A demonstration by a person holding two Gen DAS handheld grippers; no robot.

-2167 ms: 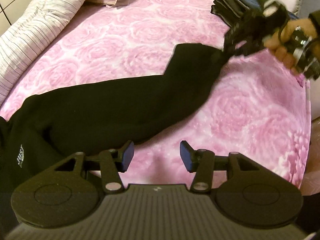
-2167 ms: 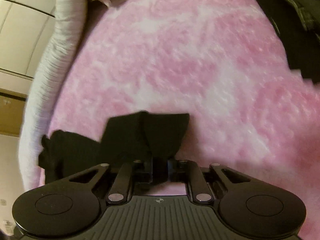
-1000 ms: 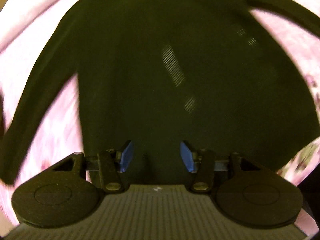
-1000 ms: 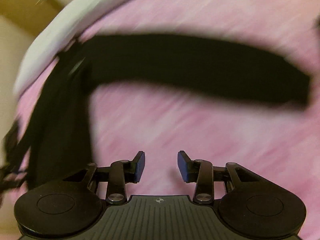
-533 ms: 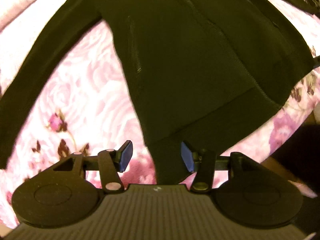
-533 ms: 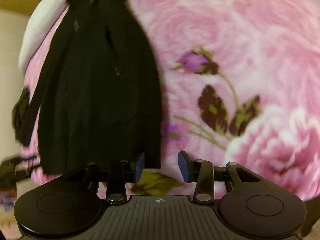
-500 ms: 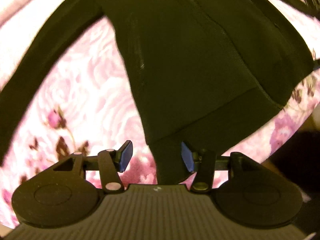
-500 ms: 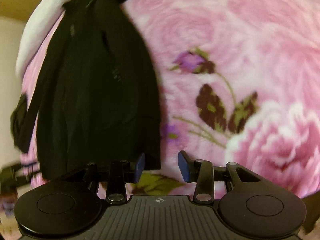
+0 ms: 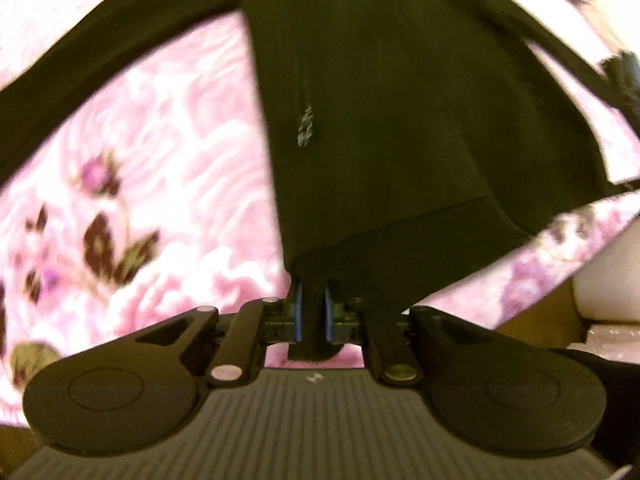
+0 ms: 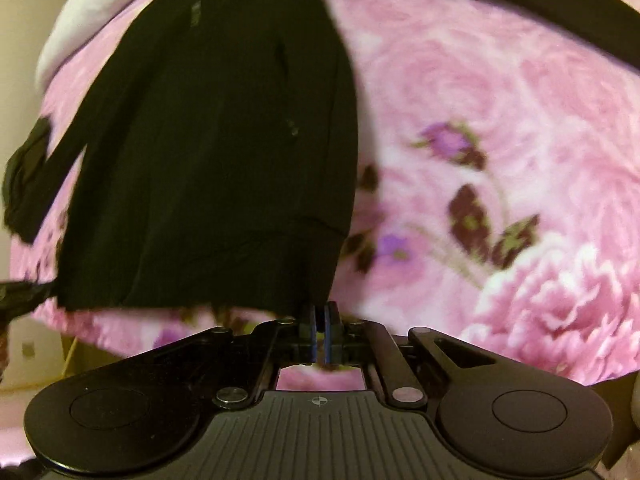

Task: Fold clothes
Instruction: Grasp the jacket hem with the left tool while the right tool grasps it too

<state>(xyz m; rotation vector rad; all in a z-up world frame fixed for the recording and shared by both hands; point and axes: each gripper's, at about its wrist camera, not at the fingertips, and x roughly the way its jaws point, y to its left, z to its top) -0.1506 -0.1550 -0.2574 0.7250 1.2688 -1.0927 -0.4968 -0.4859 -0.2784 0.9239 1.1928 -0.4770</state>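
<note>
Your left gripper (image 9: pixel 312 312) is closing its jaws on the bottom hem of the black garment (image 9: pixel 400 120), a fold of dark cloth pinched between the blue pads. Your right gripper (image 10: pixel 319 334) has its jaws clamped together at the hem's other corner, with the cloth's edge caught between them. The garment lies spread flat on the pink floral blanket (image 10: pixel 500 120), both sleeves stretched outward

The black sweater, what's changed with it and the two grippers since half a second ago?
Both grippers, open then, have closed: the left gripper on the bottom hem of the black sweater, the right gripper at the hem's other corner. The sweater stays spread flat on the pink floral blanket.
</note>
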